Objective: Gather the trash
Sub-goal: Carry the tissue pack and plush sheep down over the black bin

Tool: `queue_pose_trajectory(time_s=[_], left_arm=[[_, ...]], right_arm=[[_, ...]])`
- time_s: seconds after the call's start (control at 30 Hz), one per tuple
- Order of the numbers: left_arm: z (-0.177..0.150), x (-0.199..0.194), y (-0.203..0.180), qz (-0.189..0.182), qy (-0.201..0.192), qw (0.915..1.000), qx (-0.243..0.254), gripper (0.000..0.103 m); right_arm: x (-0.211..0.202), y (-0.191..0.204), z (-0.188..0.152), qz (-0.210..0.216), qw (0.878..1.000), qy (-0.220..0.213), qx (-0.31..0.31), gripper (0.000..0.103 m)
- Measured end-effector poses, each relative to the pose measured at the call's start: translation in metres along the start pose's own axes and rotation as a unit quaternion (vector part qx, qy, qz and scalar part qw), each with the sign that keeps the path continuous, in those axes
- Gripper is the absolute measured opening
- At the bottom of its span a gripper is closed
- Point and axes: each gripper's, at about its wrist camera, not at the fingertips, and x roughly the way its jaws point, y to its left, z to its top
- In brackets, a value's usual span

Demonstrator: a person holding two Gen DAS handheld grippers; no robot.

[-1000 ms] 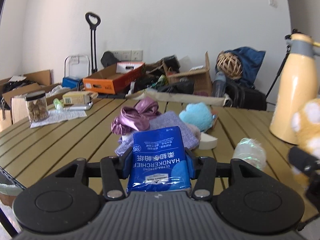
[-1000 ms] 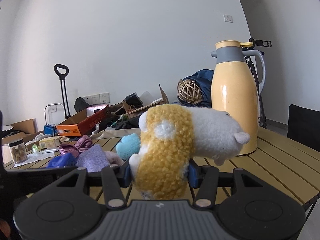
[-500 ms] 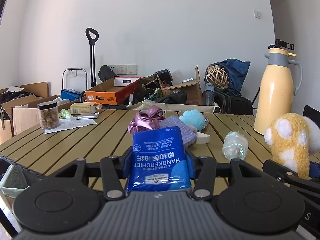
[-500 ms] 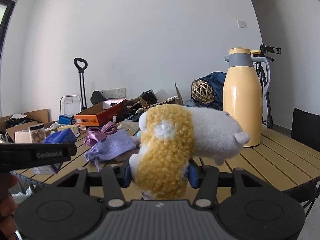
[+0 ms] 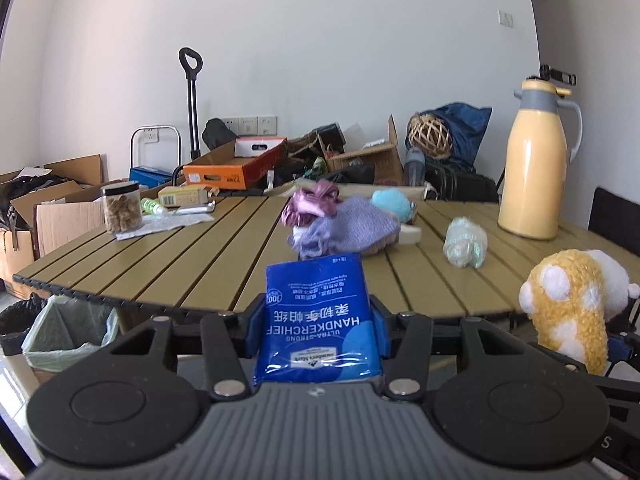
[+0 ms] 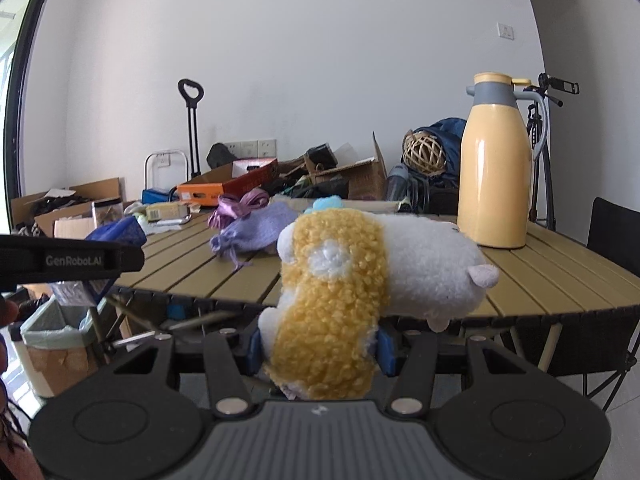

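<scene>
Left wrist view: blue tissue pack (image 5: 318,328) sits upright, clamped in the left gripper (image 5: 318,330); the lined bin (image 5: 64,332) lies below-left, nearer this hand. The right gripper (image 6: 318,346) clamps a plush toy (image 6: 360,280).

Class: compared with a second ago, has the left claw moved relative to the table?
Yes. The left claw, gripping the tissue pack, has backed off past the table edge.
</scene>
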Motion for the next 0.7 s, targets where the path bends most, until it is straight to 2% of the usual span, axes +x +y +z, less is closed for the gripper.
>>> queue_pose_trajectory(time_s=[0.47,0.7], left_arm=[[-0.047,-0.005,0.013,0.015,0.057,0.9977,0.034,0.051],[-0.083,0.016,0.023,0.020,0.119,0.9913,0.053,0.051]], right_arm=[[-0.008,0.010,-0.046,0.009,0.996,0.083,-0.008,0.051],[0.006,0.002,-0.066,0.001,0.992,0.126,-0.002,0.051]])
